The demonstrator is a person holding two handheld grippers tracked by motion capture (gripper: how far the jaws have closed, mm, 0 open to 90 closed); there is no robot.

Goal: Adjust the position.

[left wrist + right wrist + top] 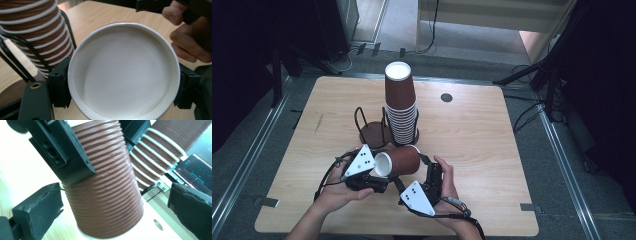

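Note:
A single brown ribbed paper cup (404, 160) lies sideways above the table's front, its white inside (125, 72) facing the left gripper's camera. My left gripper (384, 171) is shut on it, one jaw pressed to each side of the rim. My right gripper (424, 174) stands open around the cup's ribbed wall (107, 195), its jaws wide apart and clear of the cup. Behind stands a tall upside-down stack of the same cups (401, 100) in a black wire holder (361, 120).
The wooden table (482, 140) has a round dark grommet (446, 97) at the back right. A lit screen (195, 170) shows beyond the stack. Black stand legs (532, 75) and cables lie on the floor at the table's far right.

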